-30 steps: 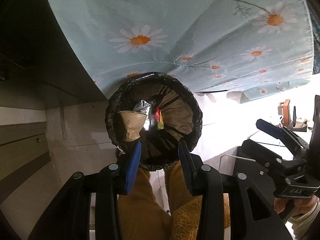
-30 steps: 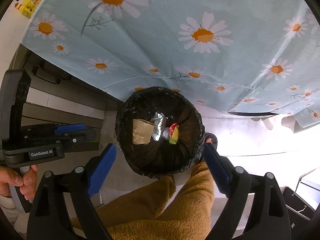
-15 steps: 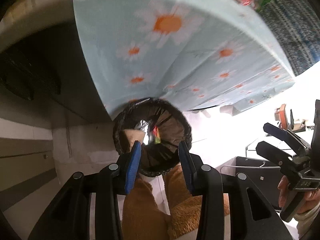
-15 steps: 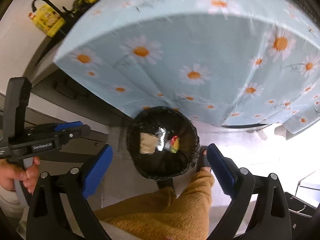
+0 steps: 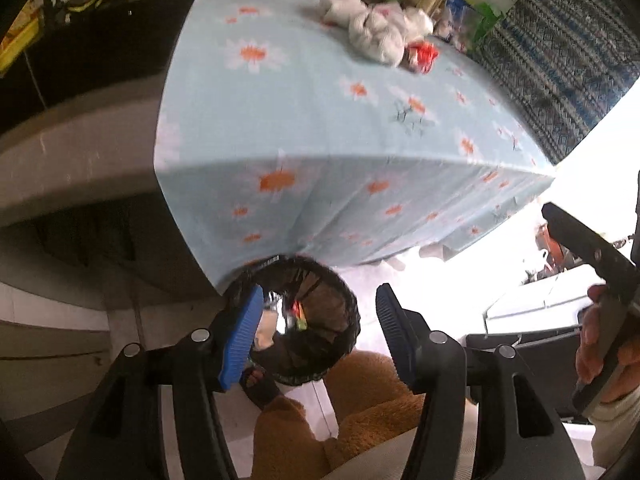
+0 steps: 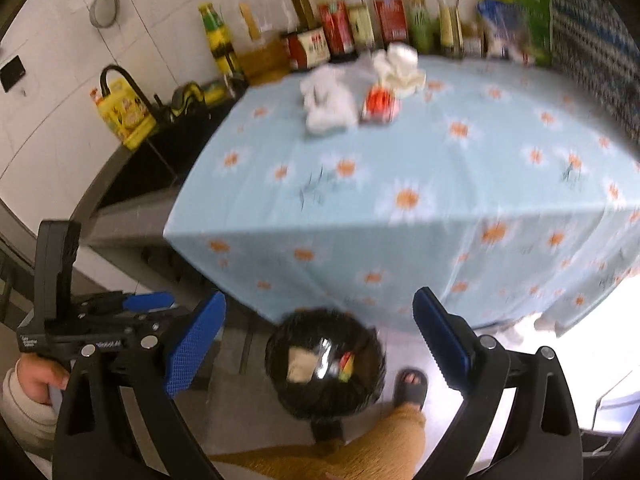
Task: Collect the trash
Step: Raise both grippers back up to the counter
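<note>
A black-lined trash bin stands on the floor below the table's front edge; it holds a paper cup, foil and a coloured wrapper. It also shows in the left wrist view. On the daisy tablecloth lie crumpled white tissues, more tissue and a red wrapper; they also show in the left wrist view, red wrapper. My left gripper is open and empty above the bin. My right gripper is open and empty above the bin.
Sauce and oil bottles line the table's back edge against the wall. A yellow oil jug stands on the dark counter at left. A patterned blue cloth hangs at right. The person's orange-trousered leg and slipper are beside the bin.
Both grippers have risen and tilted up from the bin, so the table top with tissues and red wrapper has come into view. The left gripper's jaws have opened wider.
</note>
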Action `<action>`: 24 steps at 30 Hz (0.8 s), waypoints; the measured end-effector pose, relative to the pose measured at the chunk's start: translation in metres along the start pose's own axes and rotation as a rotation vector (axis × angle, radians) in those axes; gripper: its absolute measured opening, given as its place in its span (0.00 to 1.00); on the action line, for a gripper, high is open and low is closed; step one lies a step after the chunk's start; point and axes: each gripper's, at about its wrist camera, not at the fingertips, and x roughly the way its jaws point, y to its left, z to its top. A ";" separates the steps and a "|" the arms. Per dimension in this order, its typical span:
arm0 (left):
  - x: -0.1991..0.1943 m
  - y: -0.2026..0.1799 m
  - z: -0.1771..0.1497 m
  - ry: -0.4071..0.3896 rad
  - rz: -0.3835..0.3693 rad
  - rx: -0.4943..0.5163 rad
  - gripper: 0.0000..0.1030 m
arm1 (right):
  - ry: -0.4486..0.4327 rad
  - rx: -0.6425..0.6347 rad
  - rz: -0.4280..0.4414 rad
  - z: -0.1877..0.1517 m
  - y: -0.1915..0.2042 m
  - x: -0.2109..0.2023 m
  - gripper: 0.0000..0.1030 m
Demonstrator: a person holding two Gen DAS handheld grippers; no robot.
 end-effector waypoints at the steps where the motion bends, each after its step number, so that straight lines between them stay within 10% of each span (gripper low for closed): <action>1: -0.004 -0.002 0.005 -0.015 0.000 -0.004 0.55 | -0.014 -0.009 -0.002 0.007 -0.002 -0.001 0.91; 12: -0.018 -0.032 0.060 -0.112 0.053 -0.072 0.66 | -0.095 -0.091 0.085 0.104 -0.045 0.015 0.91; 24: -0.012 -0.064 0.107 -0.149 0.142 -0.174 0.80 | 0.006 -0.105 0.210 0.167 -0.099 0.093 0.91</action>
